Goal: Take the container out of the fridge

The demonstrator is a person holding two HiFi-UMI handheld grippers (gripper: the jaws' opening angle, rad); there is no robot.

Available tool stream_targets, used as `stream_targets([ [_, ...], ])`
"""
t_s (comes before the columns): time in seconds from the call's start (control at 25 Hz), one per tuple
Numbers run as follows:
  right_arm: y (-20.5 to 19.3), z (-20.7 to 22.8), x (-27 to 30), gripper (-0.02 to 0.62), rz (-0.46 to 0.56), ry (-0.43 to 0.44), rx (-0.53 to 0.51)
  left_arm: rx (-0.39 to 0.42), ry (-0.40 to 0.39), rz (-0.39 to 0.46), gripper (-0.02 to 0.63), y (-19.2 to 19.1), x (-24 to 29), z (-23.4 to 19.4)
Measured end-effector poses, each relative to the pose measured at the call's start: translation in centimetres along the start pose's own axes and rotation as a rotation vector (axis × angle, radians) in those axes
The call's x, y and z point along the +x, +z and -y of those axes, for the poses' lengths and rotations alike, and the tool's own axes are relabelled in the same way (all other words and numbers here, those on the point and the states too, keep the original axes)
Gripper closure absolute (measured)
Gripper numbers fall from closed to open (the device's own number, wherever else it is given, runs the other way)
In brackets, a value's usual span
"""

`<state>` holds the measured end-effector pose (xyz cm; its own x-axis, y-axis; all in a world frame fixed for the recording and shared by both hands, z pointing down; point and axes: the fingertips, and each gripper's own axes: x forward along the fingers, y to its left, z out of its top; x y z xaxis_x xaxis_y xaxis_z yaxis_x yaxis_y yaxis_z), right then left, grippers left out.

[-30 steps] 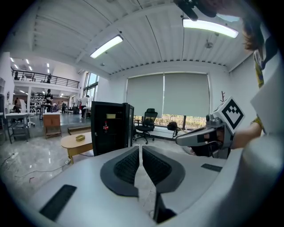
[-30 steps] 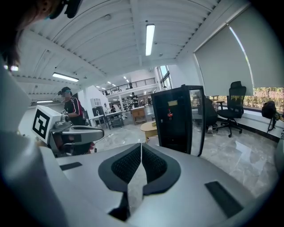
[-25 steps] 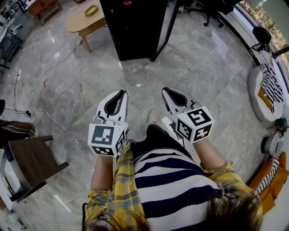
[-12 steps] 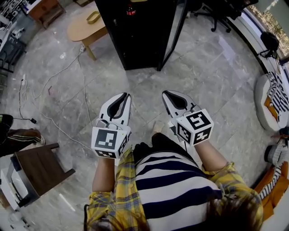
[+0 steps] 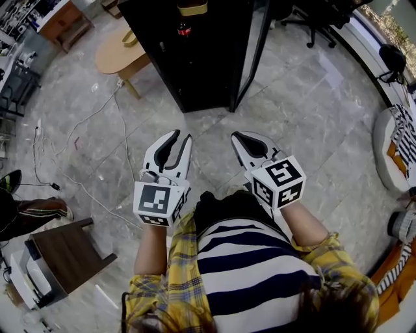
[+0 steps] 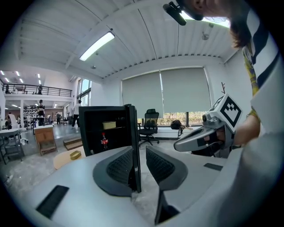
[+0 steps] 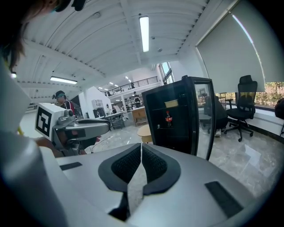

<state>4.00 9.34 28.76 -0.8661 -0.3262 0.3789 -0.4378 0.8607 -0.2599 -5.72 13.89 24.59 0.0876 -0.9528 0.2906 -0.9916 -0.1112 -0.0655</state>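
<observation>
Faces open fridge [image 5: 208, 65]. Holds left hand-held gripper [image 5: 181, 136] low over floor [image 5: 312, 97], jaws opening, nothing between. Holds right hand-held gripper [image 5: 236, 136] clenched, empty. Leaves container [image 5: 192, 8] on upper fridge shelf, above bottle [image 5: 184, 29], well apart from both.

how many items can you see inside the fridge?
2. A yellow container on the upper shelf of the fridge, and a red-labelled bottle on the shelf below it. The interior is dark, so more may be hidden.

Yellow container [image 5: 192, 8] on fridge [image 5: 207, 71] shelf
</observation>
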Motion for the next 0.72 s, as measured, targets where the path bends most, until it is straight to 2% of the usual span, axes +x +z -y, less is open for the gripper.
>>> stream_targets([
  [0.24,0.7,1.8,0.8,0.566,-0.002,-0.016,-0.003,0.045,-0.031,-0.017,0.520,0.8,2.7,-0.6],
  [0.72,2.8,5.4,3.6,0.566,0.014,-0.087,0.026,0.212,-0.116,-0.067,0.520,2.3,9.3,-3.9],
])
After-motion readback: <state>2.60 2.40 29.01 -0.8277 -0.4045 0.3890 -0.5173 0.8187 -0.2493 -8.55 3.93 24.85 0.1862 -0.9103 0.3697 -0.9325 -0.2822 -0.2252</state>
